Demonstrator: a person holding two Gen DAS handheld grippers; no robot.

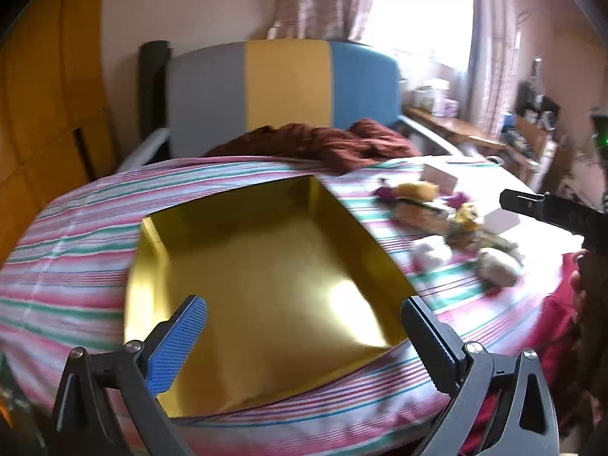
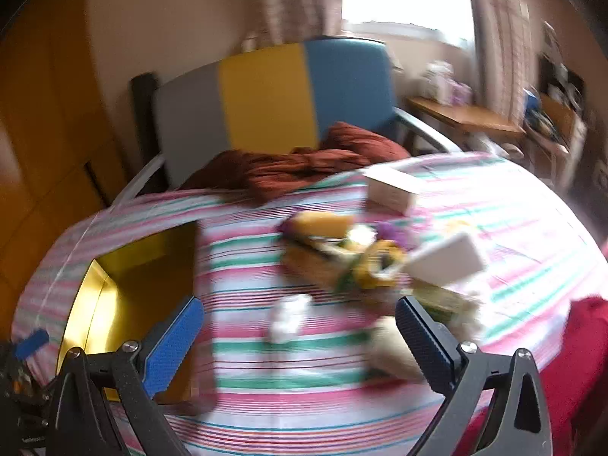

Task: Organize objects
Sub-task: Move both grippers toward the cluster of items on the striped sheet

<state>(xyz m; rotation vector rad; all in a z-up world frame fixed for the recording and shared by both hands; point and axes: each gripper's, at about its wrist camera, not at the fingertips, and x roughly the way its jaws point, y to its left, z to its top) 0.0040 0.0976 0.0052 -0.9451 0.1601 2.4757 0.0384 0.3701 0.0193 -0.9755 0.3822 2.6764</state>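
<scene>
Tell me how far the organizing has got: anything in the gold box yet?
Nothing done: the gold box is empty. Nothing in hand: left gripper and right gripper are both open. Left to do: the whole pile of small items and the white boxes on the striped cloth.

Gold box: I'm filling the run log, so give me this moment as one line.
gold box: empty, on striped cloth | clutter pile: right of it | left tongs: open | right tongs: open

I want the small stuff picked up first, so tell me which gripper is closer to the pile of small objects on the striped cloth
Right. The right gripper hangs open just short of the pile of small objects. The left gripper is open over the gold box, with the pile off to its right.
</scene>
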